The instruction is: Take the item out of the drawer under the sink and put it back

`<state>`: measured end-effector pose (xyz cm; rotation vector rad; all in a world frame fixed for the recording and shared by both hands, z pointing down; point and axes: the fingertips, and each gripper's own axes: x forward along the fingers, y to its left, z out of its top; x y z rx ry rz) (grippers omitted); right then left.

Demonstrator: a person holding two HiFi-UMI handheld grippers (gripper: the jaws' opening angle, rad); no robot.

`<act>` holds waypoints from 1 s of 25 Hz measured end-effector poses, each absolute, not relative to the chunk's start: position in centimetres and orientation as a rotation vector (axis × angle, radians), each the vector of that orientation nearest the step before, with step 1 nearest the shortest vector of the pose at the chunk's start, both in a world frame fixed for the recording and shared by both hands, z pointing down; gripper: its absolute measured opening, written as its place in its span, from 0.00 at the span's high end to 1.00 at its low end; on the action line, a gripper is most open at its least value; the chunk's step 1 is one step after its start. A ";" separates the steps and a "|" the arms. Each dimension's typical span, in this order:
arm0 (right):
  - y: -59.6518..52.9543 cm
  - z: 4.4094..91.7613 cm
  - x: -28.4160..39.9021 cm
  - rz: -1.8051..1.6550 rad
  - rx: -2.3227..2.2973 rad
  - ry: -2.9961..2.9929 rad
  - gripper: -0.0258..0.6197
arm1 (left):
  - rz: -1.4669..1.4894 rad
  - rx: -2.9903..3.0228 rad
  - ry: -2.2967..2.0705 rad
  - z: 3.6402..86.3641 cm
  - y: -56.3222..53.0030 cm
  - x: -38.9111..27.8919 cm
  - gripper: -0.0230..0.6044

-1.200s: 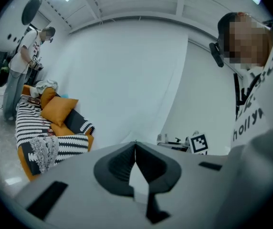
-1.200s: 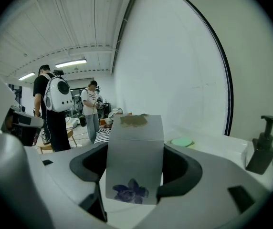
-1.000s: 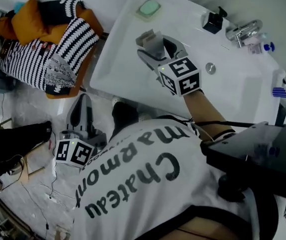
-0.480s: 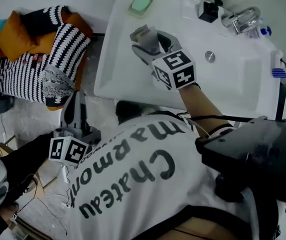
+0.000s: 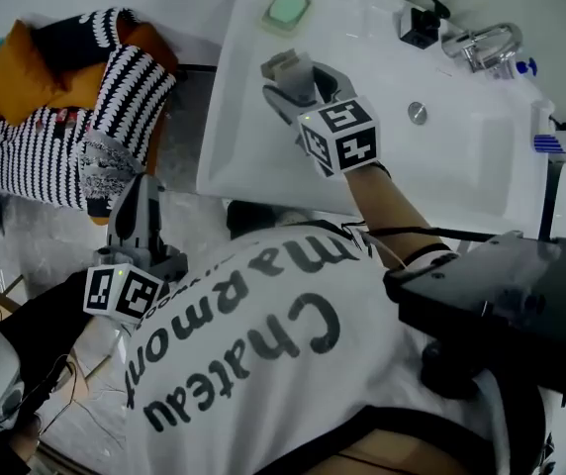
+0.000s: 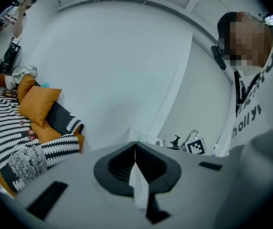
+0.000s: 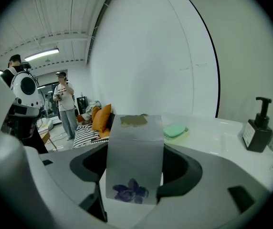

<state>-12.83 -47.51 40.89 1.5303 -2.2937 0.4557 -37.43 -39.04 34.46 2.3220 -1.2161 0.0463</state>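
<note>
The right tool (image 5: pixel 296 82) hovers over the left part of the white sink (image 5: pixel 481 181), its jaws pinching a small grey box (image 5: pixel 283 64) by the sides. In the right gripper view the box (image 7: pixel 134 161) stands upright between the jaws, with a blue flower print low on its face and a brownish patch on top. Beyond it a green soap (image 7: pixel 176 130) lies on the sink's rim, and a black pump bottle (image 7: pixel 257 128) stands to the right, near the tap (image 5: pixel 489 46)

The left tool (image 5: pixel 135 194) is held low beside the sink's left edge, above the floor (image 5: pixel 55 231), well apart from the box. Its jaws are pressed together with nothing between them, and it points toward a pile of striped and orange cushions (image 6: pixel 29 128)
</note>
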 end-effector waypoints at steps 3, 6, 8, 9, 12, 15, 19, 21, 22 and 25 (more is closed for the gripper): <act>-48.4 41.5 -13.2 0.484 1.563 -2.244 0.45 | 0.047 2.317 -1.191 34.7 -40.7 -38.4 0.95; -48.5 42.0 -13.3 0.523 1.587 -2.223 0.44 | 0.058 2.322 -1.178 34.7 -41.3 -38.6 0.95; -48.3 42.5 -13.2 0.538 1.596 -2.212 0.44 | 0.056 2.326 -1.173 34.8 -41.3 -38.5 0.95; -48.2 42.8 -13.1 0.542 1.598 -2.206 0.45 | 0.053 2.328 -1.171 34.8 -41.4 -38.4 0.95; -48.2 43.1 -13.0 0.549 1.615 -2.193 0.44 | 0.050 2.337 -1.164 34.7 -41.6 -38.2 0.95; -48.3 43.1 -13.1 0.535 1.627 -2.184 0.45 | 0.049 2.345 -1.150 34.6 -41.9 -38.1 0.95; -48.3 43.1 -13.0 0.533 1.642 -2.164 0.44 | 0.063 2.358 -1.103 35.0 -42.5 -37.7 0.95; -48.3 43.2 -13.0 0.556 1.654 -2.157 0.44 | 0.055 2.360 -1.085 35.1 -43.1 -37.4 0.95; -48.4 43.3 -13.1 0.562 1.658 -2.153 0.44 | 0.049 2.365 -1.073 35.1 -43.5 -37.1 0.95; -48.4 43.4 -13.0 0.567 1.672 -2.132 0.44 | 0.049 2.396 -1.026 34.9 -44.4 -36.3 0.95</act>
